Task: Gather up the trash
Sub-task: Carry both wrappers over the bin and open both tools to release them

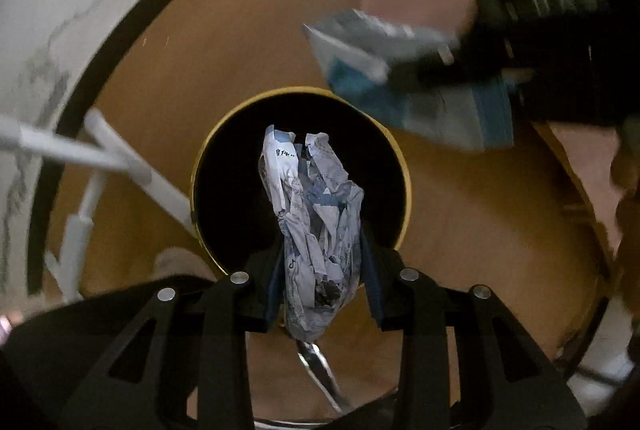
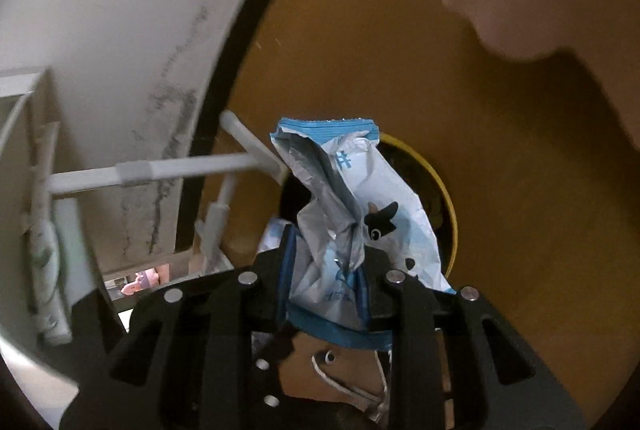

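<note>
Here crumpled wrapper (image 1: 316,230) points lengthwise from left tool (image 1: 320,294) toward bin (image 1: 404,165).

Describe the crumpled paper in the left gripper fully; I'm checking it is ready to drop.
The crumpled paper is a pale, bluish-white wad, tightly creased, with dark printed text and small blue patches. It stands roughly upright, clamped near its lower half between the left gripper's two pads, its upper part sticking out past the fingertips. It hangs directly over the dark mouth of the round bin with the yellow rim, not touching it.
</note>
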The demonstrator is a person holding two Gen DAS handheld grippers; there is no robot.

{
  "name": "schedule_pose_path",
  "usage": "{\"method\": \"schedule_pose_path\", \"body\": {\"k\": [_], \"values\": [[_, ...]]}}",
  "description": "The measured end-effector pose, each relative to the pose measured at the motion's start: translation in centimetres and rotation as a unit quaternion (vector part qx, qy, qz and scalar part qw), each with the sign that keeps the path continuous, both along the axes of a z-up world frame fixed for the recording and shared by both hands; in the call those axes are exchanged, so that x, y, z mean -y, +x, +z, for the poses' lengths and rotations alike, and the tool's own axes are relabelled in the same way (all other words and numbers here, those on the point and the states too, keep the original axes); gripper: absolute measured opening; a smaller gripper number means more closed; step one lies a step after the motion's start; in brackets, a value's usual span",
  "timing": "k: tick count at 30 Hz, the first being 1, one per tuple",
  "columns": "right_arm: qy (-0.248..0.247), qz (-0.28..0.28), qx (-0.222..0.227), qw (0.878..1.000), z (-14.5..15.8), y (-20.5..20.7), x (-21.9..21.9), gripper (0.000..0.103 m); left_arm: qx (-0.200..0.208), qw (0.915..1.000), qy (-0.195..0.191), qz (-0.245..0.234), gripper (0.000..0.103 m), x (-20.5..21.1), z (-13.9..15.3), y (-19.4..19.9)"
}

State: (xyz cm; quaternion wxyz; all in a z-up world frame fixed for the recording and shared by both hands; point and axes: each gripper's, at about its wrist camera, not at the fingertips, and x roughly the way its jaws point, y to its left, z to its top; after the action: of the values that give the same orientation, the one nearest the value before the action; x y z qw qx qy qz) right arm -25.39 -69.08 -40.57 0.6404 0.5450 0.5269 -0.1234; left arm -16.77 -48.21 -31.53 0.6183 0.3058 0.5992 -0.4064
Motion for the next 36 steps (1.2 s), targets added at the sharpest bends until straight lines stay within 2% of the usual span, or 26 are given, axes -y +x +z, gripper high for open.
{"method": "schedule_pose_path", "body": {"k": [5, 9, 12, 13, 14, 15, 16, 17, 18, 19, 22, 24, 26, 28, 29, 30, 31, 32, 34, 36], "values": [[0.010, 0.019, -0.022, 1.000, -2.1, 1.4, -1.5, 0.026, -0.064, 0.9955, 0.002, 0.069, 0.033, -1.2, -2.2, 2.0], [0.018, 0.018, -0.026, 0.999, -2.5, 1.9, -2.0, 0.026, -0.064, 0.9965, -0.001, 0.055, 0.033, -0.4, -2.2, 1.1], [0.027, 0.017, -0.018, 0.999, -2.7, 1.6, -1.4, 0.028, -0.071, 0.9956, -0.005, 0.061, 0.034, -0.8, -2.5, 1.1], [0.027, 0.015, -0.016, 0.999, -2.6, 1.5, -1.1, 0.030, -0.071, 0.9954, -0.007, 0.064, 0.035, -0.8, -2.2, 1.1], [0.024, 0.014, -0.014, 1.000, -2.5, 1.5, -1.2, 0.036, -0.061, 0.9957, -0.009, 0.069, 0.036, -0.8, -2.0, 1.1], [0.020, 0.014, -0.012, 1.000, -2.3, 1.6, -1.2, 0.044, -0.057, 0.9956, -0.013, 0.073, 0.040, -0.7, -1.7, 1.0], [0.016, 0.014, -0.013, 1.000, -2.0, 1.5, -1.1, 0.063, -0.057, 0.9952, -0.019, 0.077, 0.062, -1.0, -1.7, 1.0], [0.005, 0.012, -0.014, 1.000, -1.6, 1.5, -1.0, 0.071, -0.057, 0.9943, -0.030, 0.085, 0.091, -1.1, -1.4, 1.0], [0.000, 0.010, -0.014, 1.000, -1.3, 1.5, -0.9, 0.072, -0.050, 0.9942, -0.036, 0.088, 0.096, -1.2, -1.2, 1.2], [-0.004, 0.008, -0.015, 1.000, -1.0, 1.3, -0.8, 0.072, -0.041, 0.9941, -0.041, 0.091, 0.096, -1.2, -0.9, 1.2], [-0.032, 0.003, -0.027, 0.999, 1.0, 0.4, -0.2, 0.072, -0.062, 0.9931, -0.052, 0.084, 0.096, -1.1, -0.1, 0.8], [-0.096, -0.003, -0.039, 0.995, 4.4, -0.7, 0.7, 0.072, -0.064, 0.9938, -0.064, 0.064, 0.096, -1.1, 1.2, -0.5], [-0.171, -0.026, -0.041, 0.984, 8.6, -2.2, 1.8, 0.072, -0.058, 0.9938, -0.091, 0.028, 0.096, -0.8, 3.9, -2.4], [-0.256, -0.072, -0.024, 0.964, 14.3, -4.2, 2.6, 0.079, -0.059, 0.9880, -0.141, -0.022, 0.096, -0.9, 8.2, -4.9], [-0.296, -0.094, -0.011, 0.950, 17.1, -5.2, 2.6, 0.090, -0.052, 0.9807, -0.181, -0.054, 0.096, -1.3, 11.5, -6.4], [-0.346, -0.119, 0.004, 0.930, 20.5, -6.2, 2.1, 0.097, -0.038, 0.9727, -0.216, -0.077, 0.096, -1.9, 14.7, -7.3], [-0.394, -0.140, 0.021, 0.908, 23.6, -7.1, 1.3, 0.096, -0.026, 0.9650, -0.244, -0.093, 0.096, -2.6, 17.4, -7.9], [-0.431, -0.149, 0.039, 0.889, 26.3, -7.5, 0.2, 0.096, -0.013, 0.9537, -0.281, -0.107, 0.096, -3.8, 21.0, -8.3], [-0.471, -0.146, 0.068, 0.867, 30.2, -6.9, -1.5, 0.096, 0.032, 0.9288, -0.350, -0.117, 0.096, -7.1, 27.7, -8.0], [-0.498, -0.132, 0.101, 0.851, 33.3, -5.5, -3.7, 0.096, 0.089, 0.9101, -0.394, -0.092, 0.096, -10.5, 32.0, -6.8]]}}
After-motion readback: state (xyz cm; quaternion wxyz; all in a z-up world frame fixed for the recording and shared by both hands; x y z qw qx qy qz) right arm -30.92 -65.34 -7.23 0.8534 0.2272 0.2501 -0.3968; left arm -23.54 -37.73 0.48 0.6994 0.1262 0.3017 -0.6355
